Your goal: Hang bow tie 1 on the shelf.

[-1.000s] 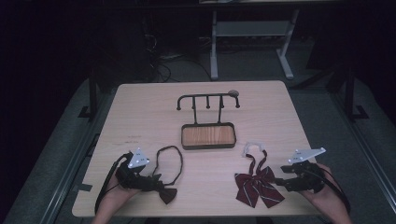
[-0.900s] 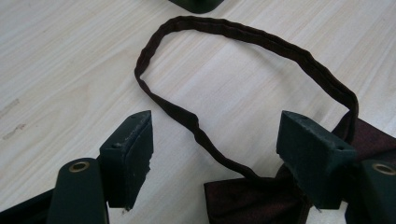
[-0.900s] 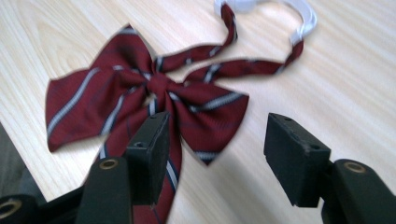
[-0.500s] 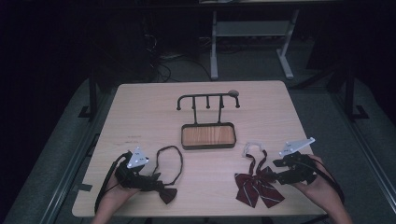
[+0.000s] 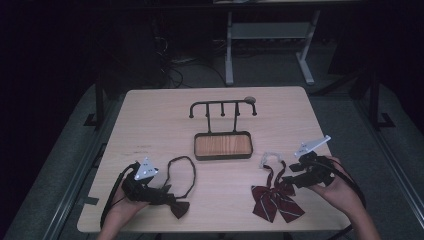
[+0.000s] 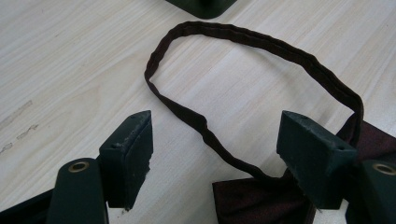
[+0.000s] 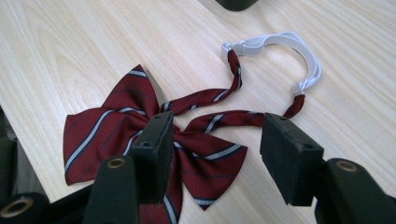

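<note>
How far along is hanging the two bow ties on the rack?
Nothing is hung: the rack stands bare. Both bow ties lie flat on the table. The left gripper straddles the dark bow tie, the right gripper the striped bow tie, neither gripped. Lifting and hanging both remain.

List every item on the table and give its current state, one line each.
Striped bow tie: flat on the table, white strap loop closed, unheld.
Dark bow tie: flat on the table, neck loop spread open, unheld.
Hook rack: upright, hooks bare.
Wooden tray: empty.
Left tongs: open over the dark loop.
Right tongs: open, just been closing slightly, gripping nothing.
</note>
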The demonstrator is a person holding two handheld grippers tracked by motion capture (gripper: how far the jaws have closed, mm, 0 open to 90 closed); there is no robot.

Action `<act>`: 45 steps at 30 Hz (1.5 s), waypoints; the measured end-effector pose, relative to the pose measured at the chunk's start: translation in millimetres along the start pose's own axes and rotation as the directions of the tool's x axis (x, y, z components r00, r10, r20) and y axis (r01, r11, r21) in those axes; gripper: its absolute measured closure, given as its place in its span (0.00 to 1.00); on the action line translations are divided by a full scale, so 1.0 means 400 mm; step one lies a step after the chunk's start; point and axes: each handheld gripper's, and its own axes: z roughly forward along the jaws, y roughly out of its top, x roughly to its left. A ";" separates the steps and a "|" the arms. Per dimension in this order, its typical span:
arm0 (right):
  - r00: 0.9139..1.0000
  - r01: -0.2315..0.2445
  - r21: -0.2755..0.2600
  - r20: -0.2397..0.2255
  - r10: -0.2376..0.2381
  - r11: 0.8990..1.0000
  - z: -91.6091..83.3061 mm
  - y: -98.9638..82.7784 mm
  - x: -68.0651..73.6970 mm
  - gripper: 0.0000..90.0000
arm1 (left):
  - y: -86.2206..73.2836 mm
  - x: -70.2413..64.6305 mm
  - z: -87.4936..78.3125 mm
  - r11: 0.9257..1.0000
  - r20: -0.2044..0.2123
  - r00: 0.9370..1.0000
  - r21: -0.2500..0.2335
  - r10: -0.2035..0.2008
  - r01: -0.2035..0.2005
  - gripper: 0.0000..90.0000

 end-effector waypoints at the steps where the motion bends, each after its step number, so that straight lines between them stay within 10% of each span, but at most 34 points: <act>1: 1.000 0.003 0.005 -0.004 -0.003 1.000 0.004 0.008 -0.001 0.49 | 0.000 0.001 0.000 1.000 0.003 1.000 -0.002 -0.003 0.003 0.31; 32: 1.000 0.002 0.118 -0.011 -0.001 0.993 0.061 0.127 -0.077 0.53 | -0.001 0.004 -0.004 1.000 0.005 1.000 -0.006 0.009 -0.009 0.30; 45: 0.998 -0.067 0.156 0.012 0.066 0.985 0.107 0.142 -0.130 0.56 | -0.001 0.005 -0.007 1.000 0.008 1.000 -0.007 0.011 -0.010 0.30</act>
